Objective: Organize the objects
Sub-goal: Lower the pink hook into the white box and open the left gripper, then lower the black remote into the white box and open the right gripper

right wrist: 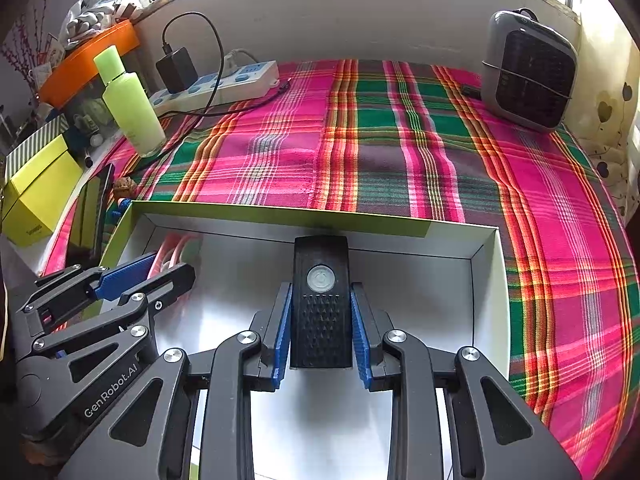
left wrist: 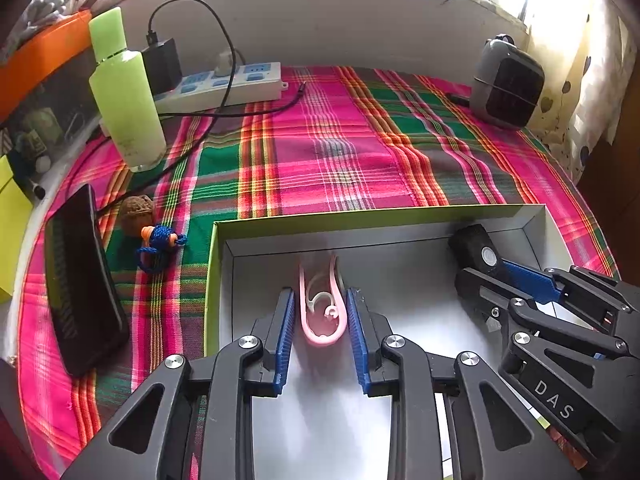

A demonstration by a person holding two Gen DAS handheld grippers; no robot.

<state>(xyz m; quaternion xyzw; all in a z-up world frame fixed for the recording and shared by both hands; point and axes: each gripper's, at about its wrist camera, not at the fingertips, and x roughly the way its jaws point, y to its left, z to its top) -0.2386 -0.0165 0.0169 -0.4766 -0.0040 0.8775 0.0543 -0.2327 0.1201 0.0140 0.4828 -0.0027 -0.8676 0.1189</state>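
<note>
Two claws sit over my box (left wrist: 376,220): the left claw (left wrist: 320,336) brackets a light, springy pink clip (left wrist: 320,308), pads barely clear, while the right claw (right wrist: 321,332) clamps a stiff black remote (right wrist: 320,300) by its textured sides.

Right gripper (right wrist: 320,320) apparently clamps black device (right wrist: 320,300) inside box (right wrist: 490,280).
</note>
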